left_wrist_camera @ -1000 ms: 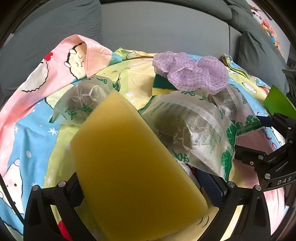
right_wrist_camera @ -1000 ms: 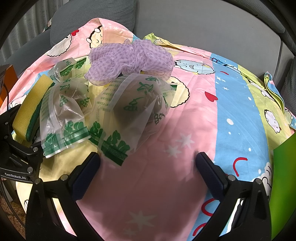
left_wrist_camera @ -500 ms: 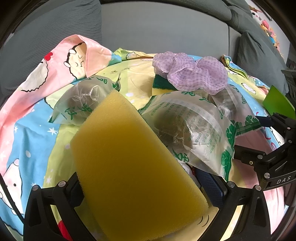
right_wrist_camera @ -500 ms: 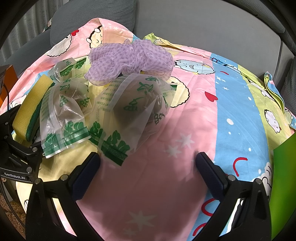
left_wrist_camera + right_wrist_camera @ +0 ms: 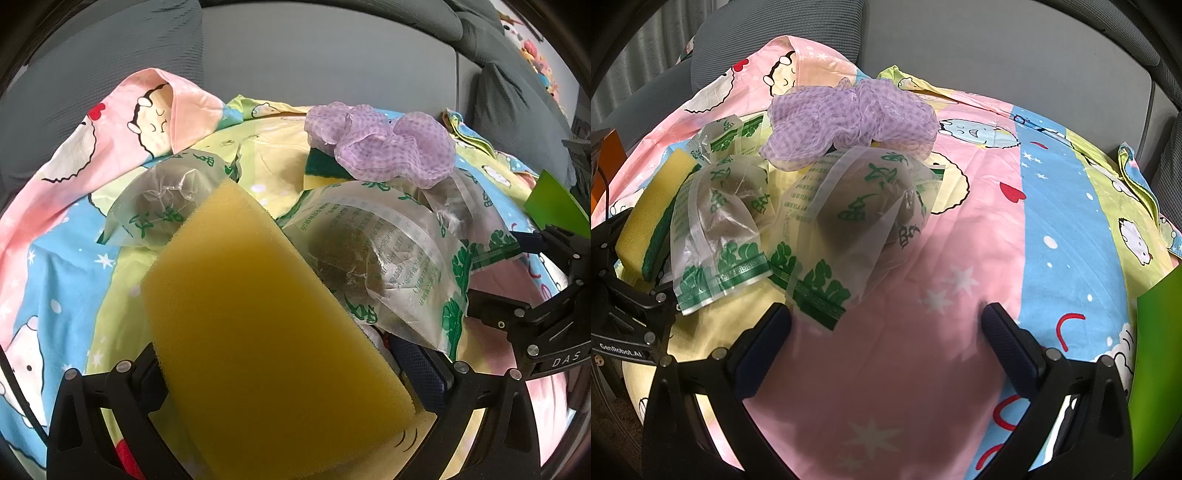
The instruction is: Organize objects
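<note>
Sponge (image 5: 266, 325), yellow with a green scrubbing layer, fills the near middle of our left view, tilted and clamped between the fingers of our left gripper (image 5: 295, 373); it hides most of the cloth beneath it, and the left pad is largely covered. In the right view the same sponge (image 5: 652, 218) sits at the far left edge.

A second sponge (image 5: 323, 171) farther off is mostly buried under the purple mesh puff (image 5: 384, 147); only a green and yellow corner shows.

Our right gripper (image 5: 886, 332) hangs with its fingers wide apart over bare pink cloth, touching nothing. The cartoon bedsheet (image 5: 1052, 229) lies open to the right.

Three clear plastic bags with green print each hold something dark and round that we cannot identify: a middle bag (image 5: 864, 218), a left bag (image 5: 720, 225), and a small far bag (image 5: 720, 142) partly hidden behind it.
</note>
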The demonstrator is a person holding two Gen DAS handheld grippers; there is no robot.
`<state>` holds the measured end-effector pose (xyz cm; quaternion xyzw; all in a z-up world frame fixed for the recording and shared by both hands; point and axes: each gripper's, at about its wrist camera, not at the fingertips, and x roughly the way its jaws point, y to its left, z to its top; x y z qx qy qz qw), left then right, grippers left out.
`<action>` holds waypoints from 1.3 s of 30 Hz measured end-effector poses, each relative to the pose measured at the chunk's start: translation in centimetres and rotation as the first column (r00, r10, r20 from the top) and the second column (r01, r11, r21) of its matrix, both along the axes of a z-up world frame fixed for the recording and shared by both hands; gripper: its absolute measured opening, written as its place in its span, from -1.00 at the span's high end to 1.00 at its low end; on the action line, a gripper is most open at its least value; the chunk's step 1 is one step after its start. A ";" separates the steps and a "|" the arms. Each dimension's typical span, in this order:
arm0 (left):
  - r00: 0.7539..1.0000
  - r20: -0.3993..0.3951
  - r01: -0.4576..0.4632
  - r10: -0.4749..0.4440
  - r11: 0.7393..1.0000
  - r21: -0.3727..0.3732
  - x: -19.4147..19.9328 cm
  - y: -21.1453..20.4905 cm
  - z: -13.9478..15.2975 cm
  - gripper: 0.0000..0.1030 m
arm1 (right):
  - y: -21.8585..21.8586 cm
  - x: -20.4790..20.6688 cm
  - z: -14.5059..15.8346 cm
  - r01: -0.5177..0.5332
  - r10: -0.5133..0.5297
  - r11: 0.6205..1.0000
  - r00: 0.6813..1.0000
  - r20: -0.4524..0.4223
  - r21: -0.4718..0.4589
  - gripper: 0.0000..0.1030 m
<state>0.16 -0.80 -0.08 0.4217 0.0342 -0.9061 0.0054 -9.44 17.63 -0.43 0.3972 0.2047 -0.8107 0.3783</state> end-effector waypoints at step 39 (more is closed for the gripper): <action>0.974 -0.014 -0.195 0.226 0.869 0.455 5.5 -6.1 8.0 -1.00 | 2.7 5.1 13.2 0.231 -0.200 0.920 0.971 0.128 -0.316 -0.98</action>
